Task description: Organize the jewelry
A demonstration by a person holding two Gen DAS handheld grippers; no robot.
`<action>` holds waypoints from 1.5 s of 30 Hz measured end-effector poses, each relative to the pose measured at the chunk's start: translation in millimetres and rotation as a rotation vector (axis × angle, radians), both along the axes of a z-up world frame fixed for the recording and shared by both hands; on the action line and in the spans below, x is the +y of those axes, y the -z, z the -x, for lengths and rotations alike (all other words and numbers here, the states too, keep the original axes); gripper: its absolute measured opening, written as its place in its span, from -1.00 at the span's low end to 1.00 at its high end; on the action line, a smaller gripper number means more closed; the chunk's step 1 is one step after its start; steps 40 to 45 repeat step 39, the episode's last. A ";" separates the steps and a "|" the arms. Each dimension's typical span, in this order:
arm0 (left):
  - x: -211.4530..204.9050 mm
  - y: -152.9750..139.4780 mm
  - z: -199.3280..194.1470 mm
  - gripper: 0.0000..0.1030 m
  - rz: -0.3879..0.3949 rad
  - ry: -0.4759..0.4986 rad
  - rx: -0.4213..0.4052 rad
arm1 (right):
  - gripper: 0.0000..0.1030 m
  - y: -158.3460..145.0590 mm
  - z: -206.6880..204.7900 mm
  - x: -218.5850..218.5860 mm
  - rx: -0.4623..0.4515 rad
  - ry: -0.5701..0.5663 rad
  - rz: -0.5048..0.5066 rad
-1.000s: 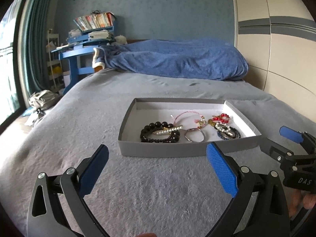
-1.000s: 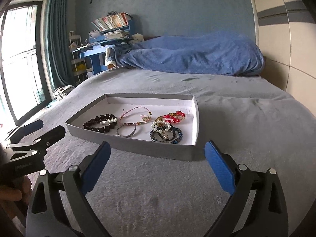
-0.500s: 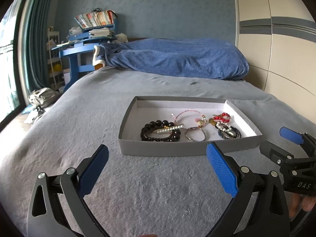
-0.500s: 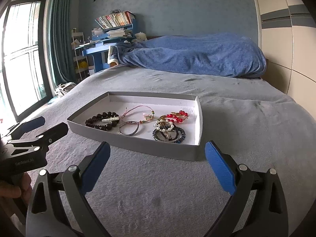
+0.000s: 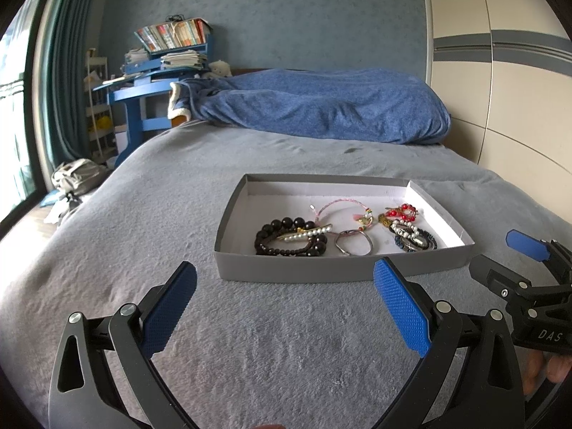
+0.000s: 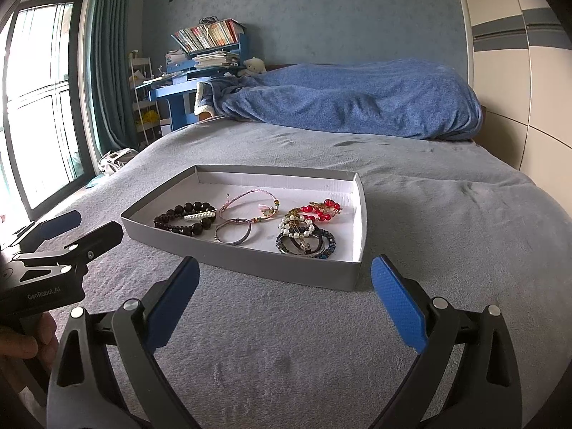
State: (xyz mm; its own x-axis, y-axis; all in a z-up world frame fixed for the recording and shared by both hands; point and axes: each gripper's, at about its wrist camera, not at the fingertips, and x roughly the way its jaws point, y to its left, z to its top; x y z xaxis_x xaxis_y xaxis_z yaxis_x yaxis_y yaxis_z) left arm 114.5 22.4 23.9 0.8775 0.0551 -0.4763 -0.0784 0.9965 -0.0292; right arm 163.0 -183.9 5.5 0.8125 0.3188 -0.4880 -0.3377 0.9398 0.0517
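Jewelry point(image 5: 343, 230) lies tangled along the near edge of its grey tray point(image 5: 321, 271) on the bed; my left gripper point(image 5: 286, 307) and right gripper point(image 6: 284, 298) gape empty, so I risk snagging 2 bracelets together.

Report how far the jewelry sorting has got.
Done: nothing visibly sorted; the bracelets lie loose together in the grey tray on the bed. In hand: nothing; left tool and right tool are open, short of the tray. Left: everything.

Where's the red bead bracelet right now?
In both wrist views the red bead bracelet lies inside the grey tray, toward its far right, just behind the pearl and dark blue bracelets.
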 end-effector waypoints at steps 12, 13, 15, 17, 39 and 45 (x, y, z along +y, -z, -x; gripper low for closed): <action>0.9 0.7 -0.5 0.91 0.002 -0.001 0.004 | 0.86 -0.3 -0.2 -0.3 0.000 -0.001 0.001; 1.4 1.3 -0.7 0.91 0.003 -0.001 0.004 | 0.87 -0.3 -0.2 -0.4 0.000 -0.001 0.000; 1.4 1.3 -0.8 0.91 0.003 -0.001 0.005 | 0.87 -0.3 -0.1 0.0 0.001 0.000 0.001; 1.3 1.1 -0.2 0.91 0.001 0.000 0.005 | 0.87 -0.5 -0.1 -0.2 0.001 -0.001 0.001; 2.9 7.2 -3.4 0.91 0.010 0.000 0.016 | 0.87 -1.2 -0.7 -0.2 0.001 -0.001 0.001; 2.9 7.2 -3.4 0.91 0.010 0.000 0.016 | 0.87 -1.2 -0.7 -0.2 0.001 -0.001 0.001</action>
